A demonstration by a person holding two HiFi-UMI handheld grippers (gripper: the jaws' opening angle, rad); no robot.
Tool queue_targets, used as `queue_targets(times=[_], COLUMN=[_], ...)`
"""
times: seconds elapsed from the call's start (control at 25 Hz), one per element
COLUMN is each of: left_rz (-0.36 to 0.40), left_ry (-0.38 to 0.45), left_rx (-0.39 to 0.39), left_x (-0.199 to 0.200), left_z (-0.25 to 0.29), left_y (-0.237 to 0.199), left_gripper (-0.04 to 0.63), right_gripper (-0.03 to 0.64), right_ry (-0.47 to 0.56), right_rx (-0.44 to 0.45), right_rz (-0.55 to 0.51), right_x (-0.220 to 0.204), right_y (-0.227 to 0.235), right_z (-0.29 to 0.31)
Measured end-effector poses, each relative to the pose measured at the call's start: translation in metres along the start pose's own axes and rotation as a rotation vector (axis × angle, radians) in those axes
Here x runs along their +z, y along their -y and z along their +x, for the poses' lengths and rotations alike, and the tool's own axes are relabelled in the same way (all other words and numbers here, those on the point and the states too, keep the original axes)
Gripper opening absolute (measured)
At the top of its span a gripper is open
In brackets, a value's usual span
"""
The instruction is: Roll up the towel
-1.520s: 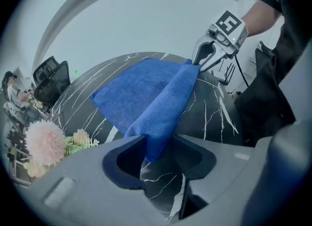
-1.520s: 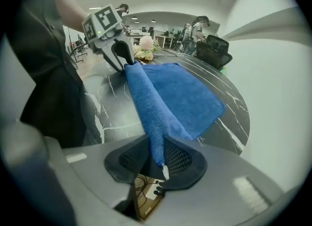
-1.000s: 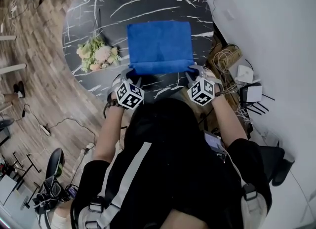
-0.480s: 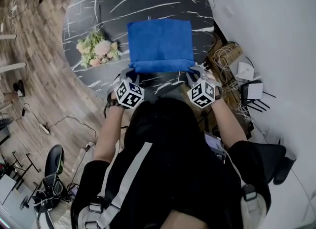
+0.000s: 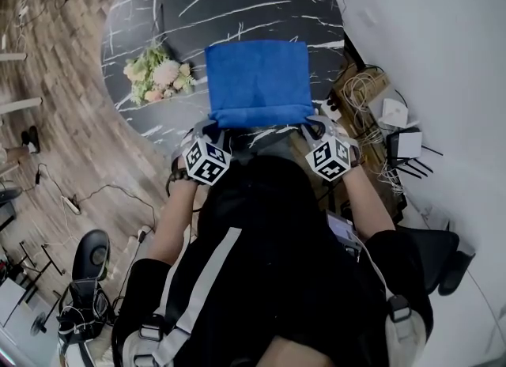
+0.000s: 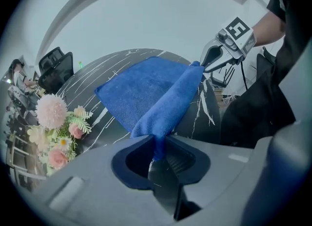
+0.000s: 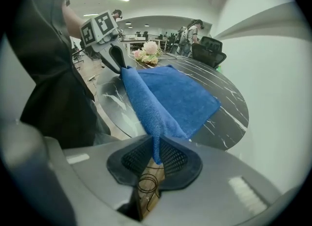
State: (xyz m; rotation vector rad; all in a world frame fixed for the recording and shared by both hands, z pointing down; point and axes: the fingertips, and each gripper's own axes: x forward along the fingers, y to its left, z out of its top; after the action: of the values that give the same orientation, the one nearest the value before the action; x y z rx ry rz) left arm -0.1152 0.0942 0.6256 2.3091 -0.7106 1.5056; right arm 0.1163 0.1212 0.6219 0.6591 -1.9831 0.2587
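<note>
A blue towel (image 5: 257, 81) lies spread on a round, black marbled bench (image 5: 237, 1), with a bunch of flowers (image 5: 158, 79) near its left side. Its near edge is raised off the surface. The left gripper (image 5: 208, 127) pinches the near left corner and the right gripper (image 5: 315, 125) the near right one, both pairs of jaws having just closed on the cloth, probably to turn that edge over and start the roll. Both hands reach forward side by side, grippers angled steeply downward.

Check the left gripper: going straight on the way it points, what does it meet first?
The blue towel. The left gripper has just been closing its jaws and now pinches the towel's near corner, so cloth is already in the line. Past that, probably the black marble table, though depth is hard to judge.
</note>
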Motion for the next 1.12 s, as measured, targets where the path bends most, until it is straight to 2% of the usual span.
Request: queue_targets(times=[0.24, 0.44, 0.52, 0.72, 1.12], left_rz=[0.002, -0.13, -0.161, -0.143, -0.162], left_ry=[-0.012, 0.015, 0.027, 0.019, 0.004], left_rx=[-0.03, -0.063, -0.06, -0.032, 0.009], left_x=[0.005, 0.013, 0.019, 0.025, 0.033], left_z=[-0.006, -0.01, -0.011, -0.009, -0.005], left_y=[-0.005, -0.025, -0.035, -0.05, -0.078], left_gripper=[0.081, 0.1, 0.104, 0.104, 0.103], right_gripper=[0.047, 0.054, 0.057, 0.067, 0.094], right_ry=[0.002, -0.007, 0.0, 0.011, 0.008], right_rx=[0.003, -0.006, -0.015, -0.047, -0.076], right_rz=[0.013, 0.022, 0.031, 0.049, 0.099], right_x=[0.011, 0.018, 0.022, 0.033, 0.041], right_y=[0.01, 0.026, 0.035, 0.052, 0.084], right_z=[-0.003, -0.002, 0.0, 0.004, 0.018])
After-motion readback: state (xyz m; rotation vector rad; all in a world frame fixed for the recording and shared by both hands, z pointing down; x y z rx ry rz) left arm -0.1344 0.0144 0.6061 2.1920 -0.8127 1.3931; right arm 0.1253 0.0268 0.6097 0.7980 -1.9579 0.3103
